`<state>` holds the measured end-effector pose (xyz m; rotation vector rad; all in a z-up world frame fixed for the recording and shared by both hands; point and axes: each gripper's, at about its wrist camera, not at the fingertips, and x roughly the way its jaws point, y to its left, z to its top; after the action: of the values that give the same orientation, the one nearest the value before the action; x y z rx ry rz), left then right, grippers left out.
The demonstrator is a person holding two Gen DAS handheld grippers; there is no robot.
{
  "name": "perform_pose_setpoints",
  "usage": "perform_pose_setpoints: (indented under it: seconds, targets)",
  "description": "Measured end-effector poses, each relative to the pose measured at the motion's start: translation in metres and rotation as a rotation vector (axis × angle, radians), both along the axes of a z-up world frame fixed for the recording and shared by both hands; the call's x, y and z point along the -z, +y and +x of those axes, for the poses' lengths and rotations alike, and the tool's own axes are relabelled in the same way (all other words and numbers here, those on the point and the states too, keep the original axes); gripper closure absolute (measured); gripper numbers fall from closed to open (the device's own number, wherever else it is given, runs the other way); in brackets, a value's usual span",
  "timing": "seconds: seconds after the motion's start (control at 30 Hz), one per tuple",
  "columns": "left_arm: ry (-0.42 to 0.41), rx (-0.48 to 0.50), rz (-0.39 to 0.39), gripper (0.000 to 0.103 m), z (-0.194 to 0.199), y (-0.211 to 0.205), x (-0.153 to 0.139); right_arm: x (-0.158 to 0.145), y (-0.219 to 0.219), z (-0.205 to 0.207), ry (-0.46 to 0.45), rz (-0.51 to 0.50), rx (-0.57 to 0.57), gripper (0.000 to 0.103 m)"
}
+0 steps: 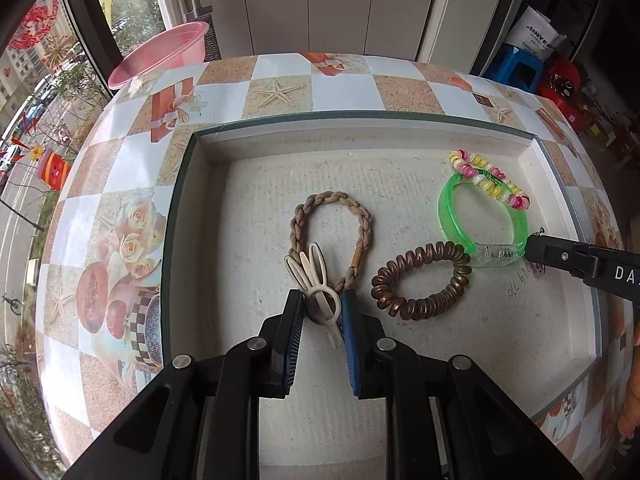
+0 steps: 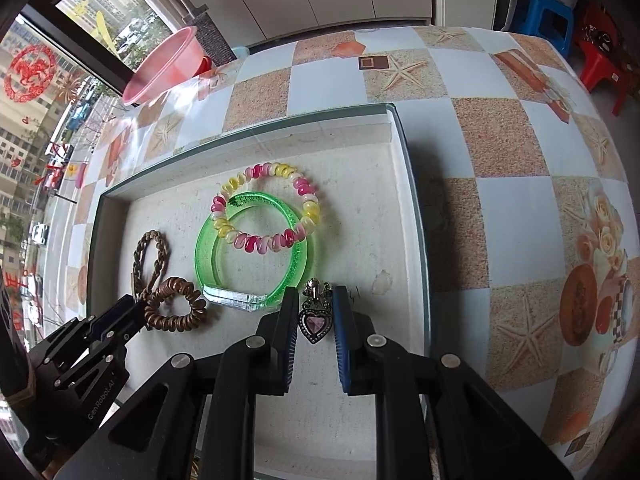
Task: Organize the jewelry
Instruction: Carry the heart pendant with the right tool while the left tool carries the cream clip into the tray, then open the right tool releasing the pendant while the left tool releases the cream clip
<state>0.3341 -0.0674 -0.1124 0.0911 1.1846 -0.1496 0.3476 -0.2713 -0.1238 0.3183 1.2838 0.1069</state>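
The left tool (image 1: 323, 304) had its pads clamped on a cream bunny-ear hair clip (image 1: 318, 286), the ears aimed toward 11 o'clock in the left wrist view and the long axis running from there down to 5 o'clock. The clip sat at the near end of a braided tan hair tie (image 1: 332, 236), whose loop stretched away toward 12 o'clock. Over on the other side, the right tool (image 2: 314, 312) was clenched on a dark heart pendant (image 2: 315, 322) with a purple stone, heart tip toward 6 o'clock, its ornate top toward 12.

Everything lay in a shallow white tray (image 1: 256, 200) on the bench (image 1: 280, 92), which wore a checked cloth printed with starfish and roses. In the left wrist view a brown spiral hair tie (image 1: 422, 280) lay at 3 o'clock of the clip, long axis across the frame. Beyond it at 2 o'clock sat a green bangle (image 1: 452, 216), its clear clasp nearest the camera, and a pink-and-yellow spiral bracelet (image 1: 490, 178) leaned across the bangle's far rim.

Writing, then: the side of the left tool, seen from the right wrist, read "GenRobot.AI". The right tool's arm in the left view showed "DA" before the frame cut it off. A white bag (image 1: 536, 36) past the bench carried blue letters, roughly "SINYE", not fully legible. Faint pen marks on the tray floor near the bangle's clasp could not be read. A pink basin (image 1: 160, 54) stood at 11 o'clock beyond the bench.
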Motion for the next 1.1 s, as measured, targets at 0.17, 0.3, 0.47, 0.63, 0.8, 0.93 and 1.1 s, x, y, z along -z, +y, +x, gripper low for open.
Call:
perform_pose_setpoints:
  seconds: [0.17, 0.3, 0.47, 0.63, 0.8, 0.93, 1.1]
  targets:
    - [-0.004, 0.006, 0.031, 0.070, 0.003, -0.003, 0.000, 0.000, 0.002, -0.001, -0.006, -0.002, -0.009, 0.084]
    - [-0.019, 0.020, 0.062, 0.070, 0.001, -0.007, -0.001, 0.000, -0.001, -0.002, 0.000, 0.024, -0.002, 0.079]
    - [-0.040, 0.023, 0.046, 0.070, -0.003, -0.005, -0.011, -0.006, -0.008, -0.008, -0.014, 0.094, 0.036, 0.055]
    - [-0.043, 0.025, 0.022, 0.070, -0.006, -0.001, -0.018, -0.017, -0.014, -0.016, -0.032, 0.149, 0.073, 0.054]
    - [-0.043, 0.017, 0.016, 0.018, -0.005, 0.000, -0.022, -0.025, -0.012, -0.022, -0.040, 0.174, 0.083, 0.047]
    - [-0.076, 0.015, 0.005, 0.004, -0.007, 0.000, -0.030, -0.029, -0.013, -0.026, -0.046, 0.181, 0.094, 0.047]
    - [-0.079, 0.014, 0.003, 0.004, -0.012, 0.001, -0.037, -0.035, -0.016, -0.031, -0.050, 0.202, 0.111, 0.045]
